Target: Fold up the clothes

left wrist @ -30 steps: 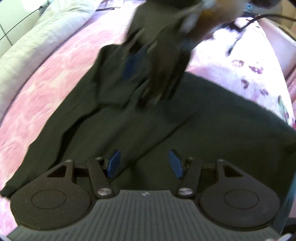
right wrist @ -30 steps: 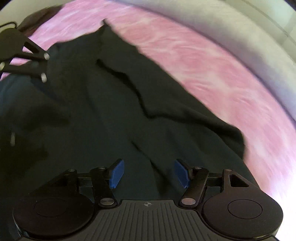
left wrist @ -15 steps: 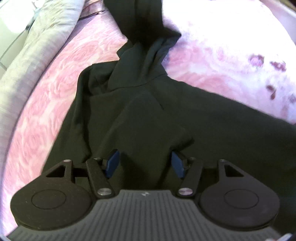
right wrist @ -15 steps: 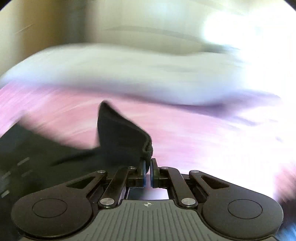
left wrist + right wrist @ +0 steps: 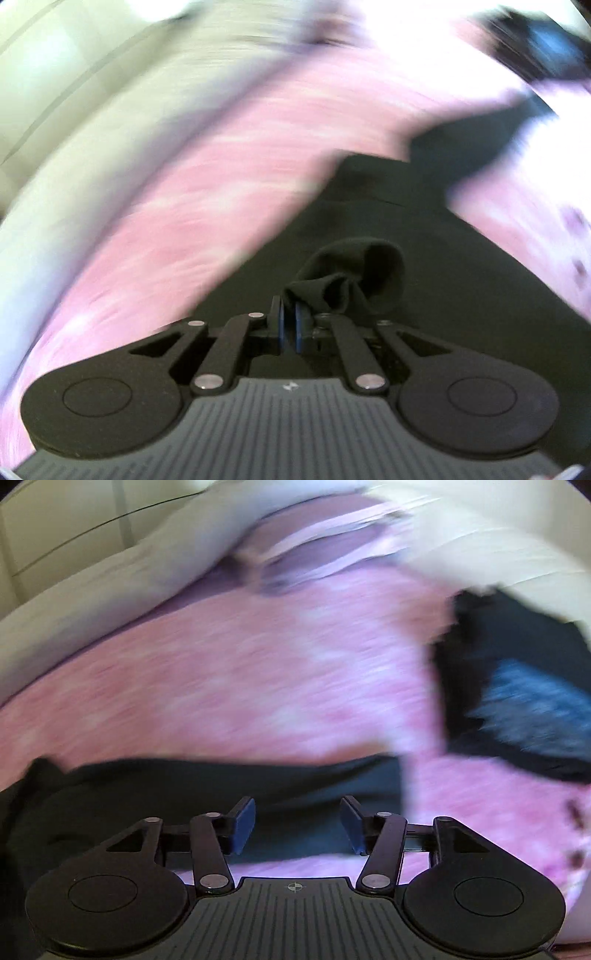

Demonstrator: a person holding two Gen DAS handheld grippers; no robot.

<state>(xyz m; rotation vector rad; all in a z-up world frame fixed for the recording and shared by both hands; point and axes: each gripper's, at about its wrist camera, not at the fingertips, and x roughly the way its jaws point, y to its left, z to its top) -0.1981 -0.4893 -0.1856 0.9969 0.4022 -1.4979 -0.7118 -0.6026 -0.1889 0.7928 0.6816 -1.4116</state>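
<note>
On a bed spread with a pink rose-patterned sheet (image 5: 207, 192), a black long-sleeved cotton garment (image 5: 399, 236) lies partly flat, and the fold looks to be in its early stages. The left gripper (image 5: 288, 325) is clamped tight on a bunched edge of that dark cloth, a small puckered loop of fabric standing up just beyond its blue pads. Most of the garment spreads flat ahead of it, and one arm-like strip trails toward the upper right; no finished crease or squared bundle shows, so the main folds appear yet to come. The right gripper (image 5: 297, 825) stands wide open, holding nothing, its blue pads spread over a band of the same black cloth (image 5: 236, 779) lying across the sheet. Farther right, a blurred black and blue shape (image 5: 524, 701) hangs over the bed; what it is cannot be told. A pale cream quilt (image 5: 110, 579) banks along the far edge. Count: one garment in view, two grippers, one sheet, one quilt. Motion blur hides finer detail.
</note>
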